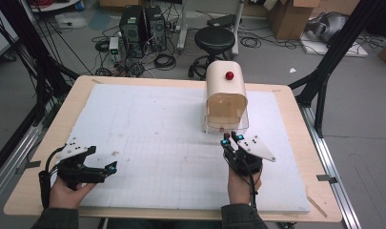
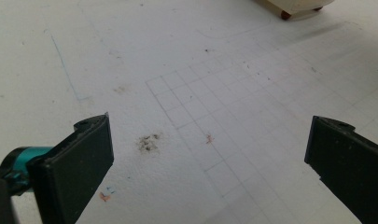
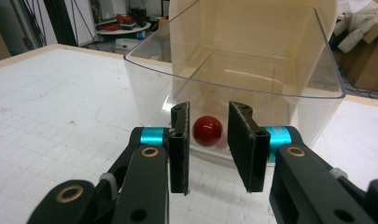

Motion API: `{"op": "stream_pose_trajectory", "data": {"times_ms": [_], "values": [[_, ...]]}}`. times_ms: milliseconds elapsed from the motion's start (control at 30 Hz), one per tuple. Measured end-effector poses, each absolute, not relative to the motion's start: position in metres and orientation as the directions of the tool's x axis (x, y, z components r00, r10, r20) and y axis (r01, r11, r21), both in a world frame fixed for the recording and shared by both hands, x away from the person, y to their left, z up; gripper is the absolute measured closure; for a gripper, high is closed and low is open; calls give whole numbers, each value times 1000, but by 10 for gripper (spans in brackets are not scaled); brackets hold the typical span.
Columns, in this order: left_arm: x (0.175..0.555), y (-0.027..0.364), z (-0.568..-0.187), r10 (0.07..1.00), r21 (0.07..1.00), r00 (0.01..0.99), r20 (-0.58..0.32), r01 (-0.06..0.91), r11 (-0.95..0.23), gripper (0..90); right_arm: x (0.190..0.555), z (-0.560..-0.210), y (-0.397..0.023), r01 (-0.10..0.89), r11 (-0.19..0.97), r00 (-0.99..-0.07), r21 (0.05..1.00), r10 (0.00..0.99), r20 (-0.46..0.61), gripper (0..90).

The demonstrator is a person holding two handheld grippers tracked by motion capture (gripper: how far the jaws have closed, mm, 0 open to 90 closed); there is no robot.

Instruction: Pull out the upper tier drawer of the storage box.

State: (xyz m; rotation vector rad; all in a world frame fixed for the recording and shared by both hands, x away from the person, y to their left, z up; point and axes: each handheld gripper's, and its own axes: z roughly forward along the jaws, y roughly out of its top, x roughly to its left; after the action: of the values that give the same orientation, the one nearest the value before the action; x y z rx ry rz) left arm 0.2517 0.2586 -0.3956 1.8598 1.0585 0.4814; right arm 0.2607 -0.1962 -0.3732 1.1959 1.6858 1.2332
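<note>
- Bread-bin style box [image 1: 225, 98] stands at the far right of the worktop [image 1: 47, 143], on the white sheet, its clear roll-front flap [image 3: 233, 70] facing the near side.
- Red knob [image 3: 207, 129] sits low on the front of that flap, seen in the right tool's own view directly ahead, framed in the gap between the two black jaws.
- Right tool [image 1: 229, 139] is narrow: jaws stand only slightly apart, one on either side of the knob. Whether the pads press on the knob cannot be told; a thin gap appears on each side.
- Left tool [image 1: 110, 167] lies at the near left of the worktop, well apart from the box, pointing right; its jaws stand wide with nothing between them, bare gridded sheet beneath.
- Second red knob [image 1: 229, 75] shows on the top of the box, farther from both tools.
- Governing relation: the low knob lies straight along the right tool's axis, just beyond its tips, at jaw height. The right hand [image 1: 243, 183] is by far the nearer.
- Judgement: a grip on the knob needs no sideways correction; lifting the flap would then follow its curve up and away to the far side.
</note>
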Motion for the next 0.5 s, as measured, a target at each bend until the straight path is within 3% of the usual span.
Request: {"op": "stream_pose_trajectory", "data": {"times_ms": [500], "values": [[251, 258, -396, 827, 856, 554, -95, 469, -216, 17, 258, -377, -197, 261, 115, -329, 959, 944, -23, 633]]}}
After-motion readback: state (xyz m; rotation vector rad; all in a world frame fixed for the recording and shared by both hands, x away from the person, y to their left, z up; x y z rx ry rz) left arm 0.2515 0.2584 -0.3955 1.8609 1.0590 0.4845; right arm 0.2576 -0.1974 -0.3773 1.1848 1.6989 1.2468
